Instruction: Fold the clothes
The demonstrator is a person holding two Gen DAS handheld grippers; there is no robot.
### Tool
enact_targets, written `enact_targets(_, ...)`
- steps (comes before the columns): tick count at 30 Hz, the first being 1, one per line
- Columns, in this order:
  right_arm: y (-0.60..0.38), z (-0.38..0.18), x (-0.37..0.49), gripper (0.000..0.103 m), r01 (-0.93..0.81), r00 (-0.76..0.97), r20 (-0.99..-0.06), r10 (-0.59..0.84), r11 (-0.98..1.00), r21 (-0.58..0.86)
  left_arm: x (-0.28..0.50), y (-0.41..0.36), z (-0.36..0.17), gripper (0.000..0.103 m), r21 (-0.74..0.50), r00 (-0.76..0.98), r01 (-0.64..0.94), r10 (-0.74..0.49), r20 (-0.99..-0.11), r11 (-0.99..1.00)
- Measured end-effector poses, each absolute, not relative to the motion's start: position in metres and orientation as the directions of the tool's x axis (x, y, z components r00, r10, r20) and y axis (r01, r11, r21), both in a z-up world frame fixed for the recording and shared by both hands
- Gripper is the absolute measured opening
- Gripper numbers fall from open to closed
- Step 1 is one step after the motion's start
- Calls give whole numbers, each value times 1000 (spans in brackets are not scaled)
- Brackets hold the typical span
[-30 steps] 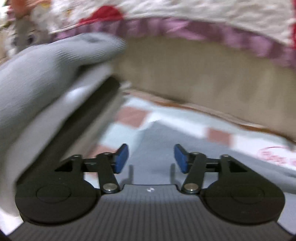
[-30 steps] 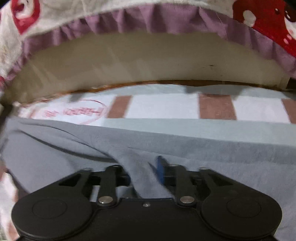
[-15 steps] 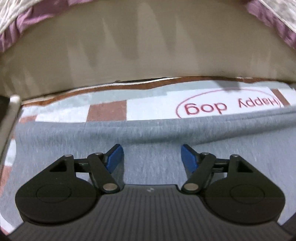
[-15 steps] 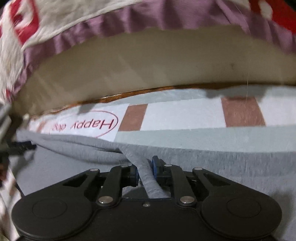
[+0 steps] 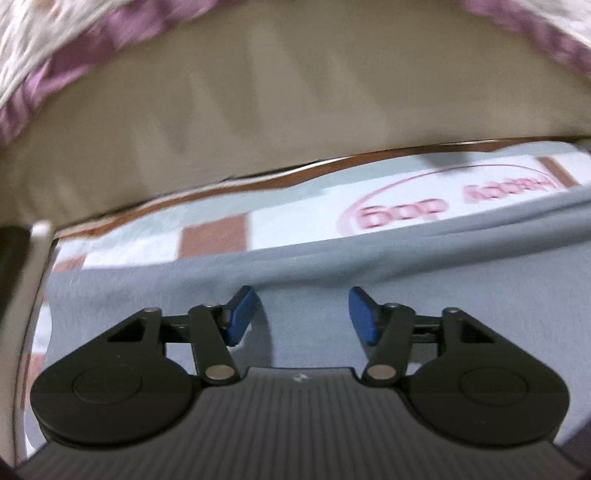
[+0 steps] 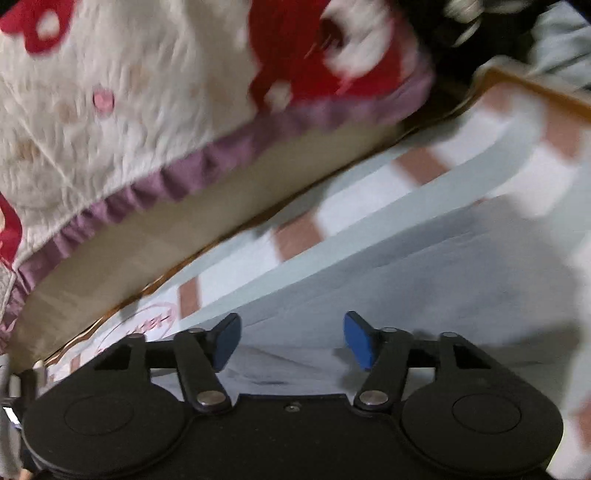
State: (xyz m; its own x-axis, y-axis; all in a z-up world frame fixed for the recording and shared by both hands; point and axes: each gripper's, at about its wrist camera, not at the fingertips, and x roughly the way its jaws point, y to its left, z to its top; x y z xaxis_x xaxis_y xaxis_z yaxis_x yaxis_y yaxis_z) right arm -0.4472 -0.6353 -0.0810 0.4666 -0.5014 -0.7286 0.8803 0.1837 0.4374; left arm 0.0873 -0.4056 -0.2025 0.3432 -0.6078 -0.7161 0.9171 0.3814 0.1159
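A grey garment (image 5: 306, 273) lies spread on a checked mat (image 5: 214, 240) with a red "Happy dog" print. My left gripper (image 5: 301, 314) hovers low over the cloth, its blue pads (image 5: 240, 317) apart and closing, nothing pinched between them. In the right wrist view the same grey garment (image 6: 424, 273) lies flat below my right gripper (image 6: 291, 339), which is raised and tilted; its jaws are opening and hold nothing. A rolled hem of the garment (image 5: 517, 225) runs along its far edge.
Behind the mat rises a beige mattress side (image 5: 295, 129), topped by a white quilt with red shapes and a purple frill (image 6: 147, 192). A white upright rail (image 5: 33, 280) stands at the left. Dark clutter (image 6: 480, 29) sits at the far right corner.
My right gripper let go of the pinched grey fold, opened wide, rose and rolled. My left gripper swung past a gloved hand to above the garment and narrowed a little.
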Motion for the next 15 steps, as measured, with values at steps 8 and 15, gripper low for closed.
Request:
enact_targets(8, -637, -148, -560, 76, 667, 466, -746, -475, -365, 649, -76, -431, -152, 59, 15, -6, 1000, -762, -648, -21)
enact_targets(15, -660, -188, -570, 76, 656, 433, -818, -378, -490, 574, -228, -510, -158, 60, -57, -203, 973, -716, -668, -223)
